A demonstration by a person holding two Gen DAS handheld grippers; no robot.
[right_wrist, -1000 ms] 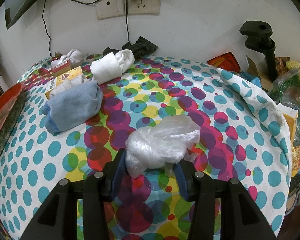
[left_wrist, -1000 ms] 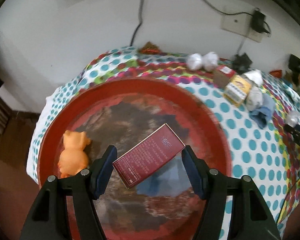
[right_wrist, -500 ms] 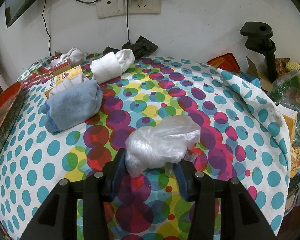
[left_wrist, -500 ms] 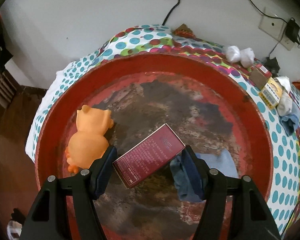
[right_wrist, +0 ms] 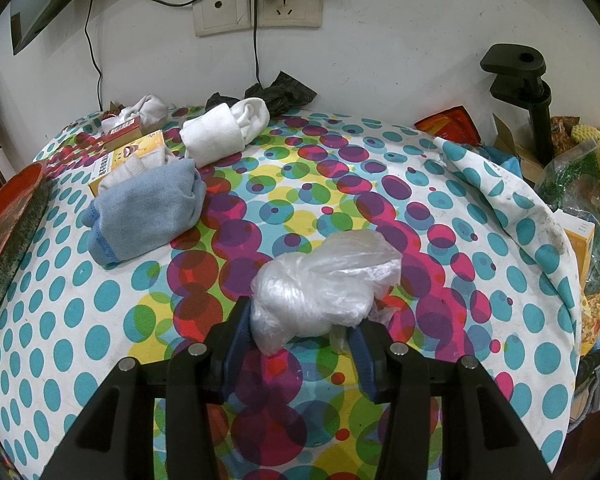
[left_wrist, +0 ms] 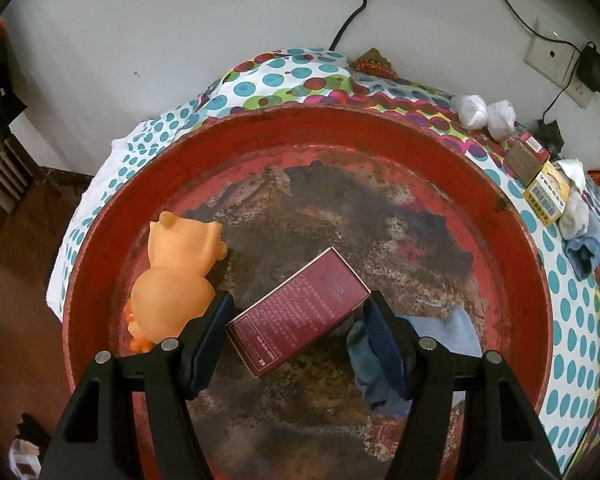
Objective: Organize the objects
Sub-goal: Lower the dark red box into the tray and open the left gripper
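Observation:
My left gripper is shut on a dark red box and holds it over the big red tray. An orange toy pig lies at the tray's left, and a blue sock lies at its right, under my right finger. My right gripper is shut on a crumpled clear plastic bag just above the dotted tablecloth.
On the cloth lie a blue sock roll, a white sock roll, a yellow box, a small red box and white wads. The tray's edge is at the left. A black clamp and clutter stand at the right.
My left gripper has carried the red box further left over the tray, towards the pig. My right gripper has stayed almost still with the bag.

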